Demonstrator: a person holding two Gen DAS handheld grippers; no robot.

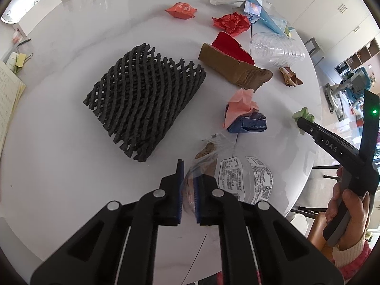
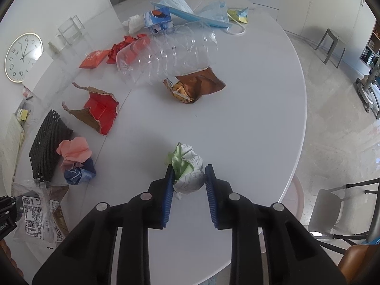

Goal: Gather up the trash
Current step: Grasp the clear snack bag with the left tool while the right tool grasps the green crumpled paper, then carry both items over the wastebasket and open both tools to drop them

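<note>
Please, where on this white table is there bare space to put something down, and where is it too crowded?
Bare: the stretch of table between the brown snack wrapper and the right gripper, out to the right edge; also the patch left of the black foam net. Crowded: the far side, around the clear plastic bottle, face masks and red wrappers.

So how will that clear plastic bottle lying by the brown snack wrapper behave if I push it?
The clear plastic bottle lies on its side, so it will probably roll. It looks empty and thin-walled, likely light and easily dented. Its smooth surface may slip on the white table.
</note>
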